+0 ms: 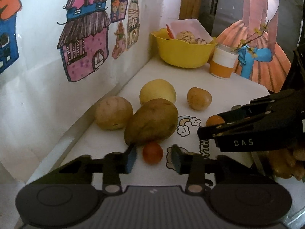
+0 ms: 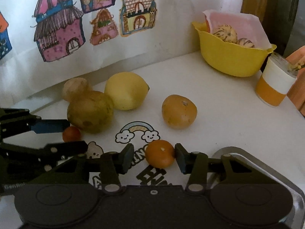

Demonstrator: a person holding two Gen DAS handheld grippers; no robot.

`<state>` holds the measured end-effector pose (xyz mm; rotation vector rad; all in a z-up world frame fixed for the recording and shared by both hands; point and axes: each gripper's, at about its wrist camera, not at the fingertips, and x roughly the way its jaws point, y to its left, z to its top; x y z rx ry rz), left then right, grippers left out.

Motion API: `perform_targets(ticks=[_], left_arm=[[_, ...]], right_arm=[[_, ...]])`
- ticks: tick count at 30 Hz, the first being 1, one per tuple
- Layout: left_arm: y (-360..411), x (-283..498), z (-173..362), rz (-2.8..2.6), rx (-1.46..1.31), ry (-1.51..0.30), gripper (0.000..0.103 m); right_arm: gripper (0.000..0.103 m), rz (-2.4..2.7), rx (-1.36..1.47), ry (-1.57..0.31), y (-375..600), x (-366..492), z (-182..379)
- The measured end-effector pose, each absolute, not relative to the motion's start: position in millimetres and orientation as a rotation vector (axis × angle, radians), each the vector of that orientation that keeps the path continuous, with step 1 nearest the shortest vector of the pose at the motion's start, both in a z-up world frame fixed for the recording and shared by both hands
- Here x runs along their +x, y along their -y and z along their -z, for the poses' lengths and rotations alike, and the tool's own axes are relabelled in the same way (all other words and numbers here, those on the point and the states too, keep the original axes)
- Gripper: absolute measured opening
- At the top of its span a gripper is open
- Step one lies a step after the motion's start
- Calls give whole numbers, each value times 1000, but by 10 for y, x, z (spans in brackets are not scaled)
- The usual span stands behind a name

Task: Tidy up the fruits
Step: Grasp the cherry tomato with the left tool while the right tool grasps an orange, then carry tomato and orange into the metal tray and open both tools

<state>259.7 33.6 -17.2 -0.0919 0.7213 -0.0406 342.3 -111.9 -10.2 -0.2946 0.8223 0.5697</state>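
Observation:
A small red tomato (image 1: 152, 152) lies on the white table between the open fingers of my left gripper (image 1: 154, 159), touching neither pad. In the right wrist view, my right gripper (image 2: 154, 158) stands open around a small orange fruit (image 2: 160, 153). Its right pad is against the fruit and its left pad is a little apart. Behind them lie a brown pear (image 1: 152, 121), a round brown fruit (image 1: 114, 112), a lemon (image 1: 157, 92) and a smaller brown fruit (image 1: 199, 98). The right gripper (image 1: 211, 124) also reaches in from the right of the left wrist view.
A yellow bowl (image 2: 228, 61) holding a pink tray with striped round things stands at the back right, with an orange-and-white cup (image 2: 272, 84) beside it. A metal tray (image 2: 247, 158) lies at the near right. A wall with house drawings (image 1: 83, 43) borders the left.

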Motion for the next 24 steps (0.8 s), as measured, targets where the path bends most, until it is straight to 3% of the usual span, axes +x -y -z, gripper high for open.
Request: perform_targets(ticks=[2, 4, 24], left_arm=[[-326, 2592, 170, 30, -80, -725, 30], [-337, 2581, 162, 29, -93, -730, 24], [0, 2036, -136, 131, -104, -695, 23]], right_arm=[[36, -564, -293, -822, 1119, 3419, 103], [35, -562, -269, -828, 1141, 3418, 102], [34, -627, -189, -721, 1586, 2582, -331]])
